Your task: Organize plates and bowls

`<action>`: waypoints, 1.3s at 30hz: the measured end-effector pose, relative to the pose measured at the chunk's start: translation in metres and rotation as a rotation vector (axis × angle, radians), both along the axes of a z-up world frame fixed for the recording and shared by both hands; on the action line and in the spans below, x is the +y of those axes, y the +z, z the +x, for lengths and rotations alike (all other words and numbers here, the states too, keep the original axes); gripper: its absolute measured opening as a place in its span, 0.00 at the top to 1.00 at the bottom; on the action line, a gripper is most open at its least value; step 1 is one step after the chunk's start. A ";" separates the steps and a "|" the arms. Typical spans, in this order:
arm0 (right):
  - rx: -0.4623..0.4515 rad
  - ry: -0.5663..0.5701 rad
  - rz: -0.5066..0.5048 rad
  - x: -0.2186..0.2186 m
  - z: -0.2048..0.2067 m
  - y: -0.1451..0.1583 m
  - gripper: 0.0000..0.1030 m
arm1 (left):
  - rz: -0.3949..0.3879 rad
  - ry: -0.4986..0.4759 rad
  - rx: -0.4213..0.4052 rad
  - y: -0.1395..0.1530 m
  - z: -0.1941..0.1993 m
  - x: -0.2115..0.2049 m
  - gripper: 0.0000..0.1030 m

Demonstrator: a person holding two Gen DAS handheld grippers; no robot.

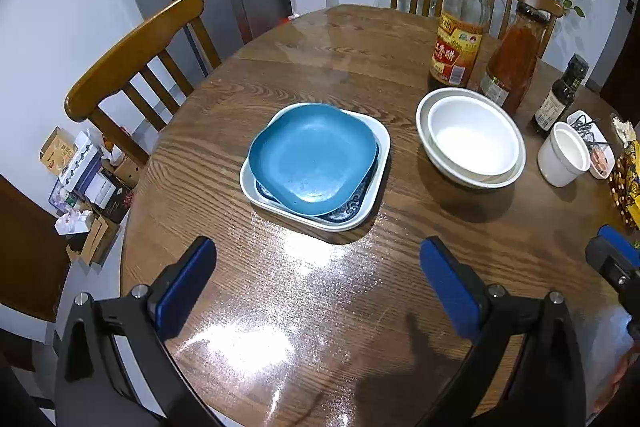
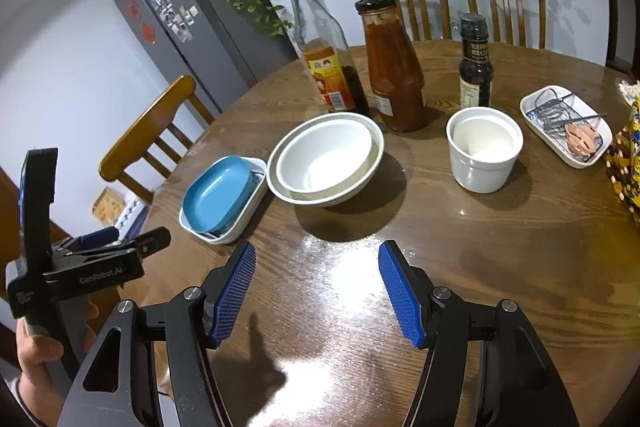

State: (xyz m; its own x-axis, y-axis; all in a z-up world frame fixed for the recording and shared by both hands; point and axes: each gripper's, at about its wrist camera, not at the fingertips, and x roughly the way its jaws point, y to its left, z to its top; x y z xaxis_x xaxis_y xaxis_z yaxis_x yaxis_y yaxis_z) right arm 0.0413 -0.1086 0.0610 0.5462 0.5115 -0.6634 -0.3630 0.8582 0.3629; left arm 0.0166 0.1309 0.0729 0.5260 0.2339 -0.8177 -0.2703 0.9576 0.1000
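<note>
Blue-padded tongs fill the bottom of both views: the left tongs and the right tongs each hang released over bare wood, jaws spread, nothing between them. Beyond them on the round desk the dishes sit in two groups. A blue plate lies slightly askew on top of a patterned plate, and both rest inside a white square dish. Just beside that pile, toward the bottles, a white bowl is nested in a larger white bowl. A white cup stands apart on the right, near a small tray holding metal clips, and three sauce bottles stand behind the bowls. Judging from this, the sorting looks largely done, plates with plates and bowls with bowls, and neither hand is engaged with anything. If another move is wanted, it would likely be squaring the blue plate in its pile, or dealing with the lone cup; the cup calls for a wide grasp across its rim by the right tongs, with care not to knock the bottles.
</note>
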 end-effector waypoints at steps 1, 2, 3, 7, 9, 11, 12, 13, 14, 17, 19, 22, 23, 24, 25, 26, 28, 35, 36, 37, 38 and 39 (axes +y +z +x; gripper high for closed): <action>-0.003 0.003 0.003 0.000 -0.001 0.001 0.37 | 0.004 -0.004 -0.008 0.003 -0.001 -0.002 0.01; -0.005 0.004 0.005 0.000 -0.001 0.001 0.37 | 0.008 -0.007 -0.014 0.006 -0.002 -0.003 0.01; -0.008 0.006 0.006 0.000 -0.002 0.002 0.37 | 0.013 -0.013 -0.022 0.010 -0.003 -0.005 0.01; -0.024 0.014 0.001 0.000 -0.005 0.006 0.37 | 0.015 -0.033 -0.042 0.022 -0.004 -0.011 0.01; -0.035 0.014 -0.003 -0.001 -0.006 0.010 0.37 | 0.022 -0.044 -0.057 0.030 -0.004 -0.015 0.01; -0.053 0.011 -0.012 -0.003 -0.008 0.016 0.37 | 0.018 -0.057 -0.065 0.036 -0.003 -0.019 0.01; -0.059 0.009 -0.017 -0.004 -0.008 0.018 0.37 | 0.013 -0.059 -0.066 0.037 -0.003 -0.020 0.01; -0.068 0.007 -0.024 -0.005 -0.009 0.021 0.37 | 0.010 -0.059 -0.067 0.039 -0.003 -0.021 0.01; -0.076 0.007 -0.029 -0.006 -0.009 0.024 0.37 | 0.012 -0.061 -0.067 0.041 -0.003 -0.023 0.01; -0.095 0.007 -0.036 -0.009 -0.010 0.032 0.37 | 0.021 -0.075 -0.071 0.046 -0.002 -0.028 0.01; -0.108 0.005 -0.042 -0.012 -0.009 0.038 0.37 | 0.027 -0.090 -0.086 0.053 0.000 -0.034 0.01; -0.130 -0.003 -0.040 -0.018 -0.006 0.048 0.37 | 0.025 -0.125 -0.124 0.070 0.003 -0.046 0.01; -0.141 -0.011 -0.038 -0.021 -0.003 0.053 0.37 | 0.018 -0.141 -0.136 0.075 0.005 -0.051 0.01; -0.148 -0.015 -0.038 -0.023 -0.001 0.056 0.37 | 0.009 -0.157 -0.143 0.079 0.007 -0.056 0.01; -0.157 -0.021 -0.041 -0.025 0.002 0.060 0.37 | -0.004 -0.176 -0.151 0.083 0.010 -0.062 0.01; -0.166 -0.030 -0.045 -0.028 0.005 0.065 0.37 | -0.016 -0.191 -0.156 0.086 0.012 -0.066 0.01; -0.176 -0.043 -0.047 -0.034 0.012 0.070 0.37 | -0.037 -0.223 -0.171 0.091 0.020 -0.079 0.01; -0.111 -0.168 -0.066 -0.079 0.043 0.062 0.37 | -0.049 -0.281 -0.121 0.067 0.056 -0.121 0.01; -0.097 -0.186 -0.061 -0.086 0.047 0.059 0.37 | -0.049 -0.293 -0.106 0.062 0.062 -0.127 0.01; -0.082 -0.205 -0.054 -0.093 0.051 0.055 0.37 | -0.045 -0.307 -0.094 0.056 0.068 -0.135 0.01; -0.069 -0.220 -0.050 -0.099 0.056 0.052 0.37 | -0.039 -0.321 -0.086 0.051 0.074 -0.142 0.01; -0.059 -0.231 -0.051 -0.102 0.060 0.050 0.37 | -0.034 -0.331 -0.082 0.048 0.077 -0.147 0.01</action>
State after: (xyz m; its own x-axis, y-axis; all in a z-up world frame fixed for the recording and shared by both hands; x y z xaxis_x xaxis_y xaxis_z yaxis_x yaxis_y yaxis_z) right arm 0.1017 -0.2107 0.1107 0.6831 0.3350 -0.6489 -0.1739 0.9376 0.3010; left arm 0.0938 -0.0164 0.1211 0.6333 0.0125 -0.7738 0.0501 0.9971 0.0571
